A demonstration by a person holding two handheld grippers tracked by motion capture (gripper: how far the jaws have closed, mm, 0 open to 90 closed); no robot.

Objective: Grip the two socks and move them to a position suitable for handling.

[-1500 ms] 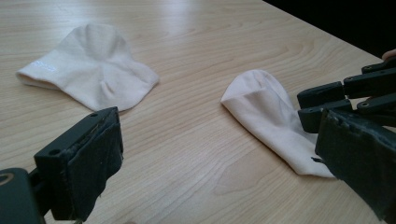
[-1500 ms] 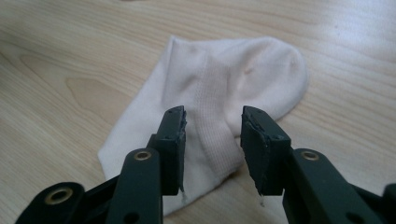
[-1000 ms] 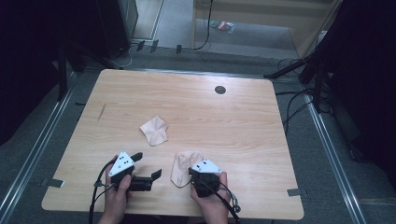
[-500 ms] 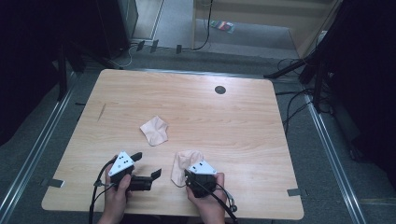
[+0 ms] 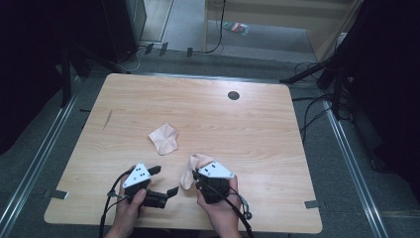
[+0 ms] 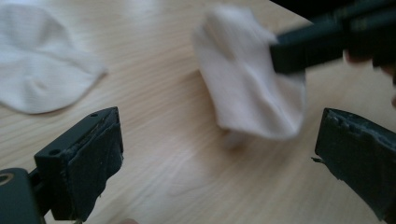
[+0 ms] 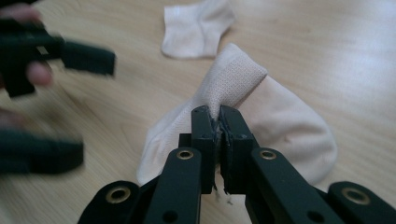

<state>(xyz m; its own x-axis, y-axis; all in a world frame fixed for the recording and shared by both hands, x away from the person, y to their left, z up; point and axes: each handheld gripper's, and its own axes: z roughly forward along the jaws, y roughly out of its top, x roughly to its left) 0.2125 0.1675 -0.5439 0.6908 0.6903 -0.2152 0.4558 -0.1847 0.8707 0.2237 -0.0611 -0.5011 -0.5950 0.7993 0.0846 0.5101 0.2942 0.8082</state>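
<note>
The near sock (image 5: 190, 171) sits in the lower middle of the high view, pinched by your right gripper (image 5: 197, 174). In the right gripper view its jaws are pressed together on a raised fold of the sock (image 7: 233, 84), and the rest of the fabric drapes down onto the table (image 5: 257, 129). Those jaws have just been closing again on the fabric after a slight loosening. Compared with a second ago, the sock is bunched and partly lifted off the wood rather than lying flat, and your right hand (image 5: 218, 208) has drawn slightly back toward the lower edge of the frame.

Your left gripper (image 5: 166, 181) lies at lower left, its jaws spread wide with nothing between them; in the left gripper view the held sock (image 6: 252, 93) hangs ahead of them. Its place is unchanged. The second sock (image 5: 164, 138) lies flat above it, well apart from both grippers and unmoved.
</note>
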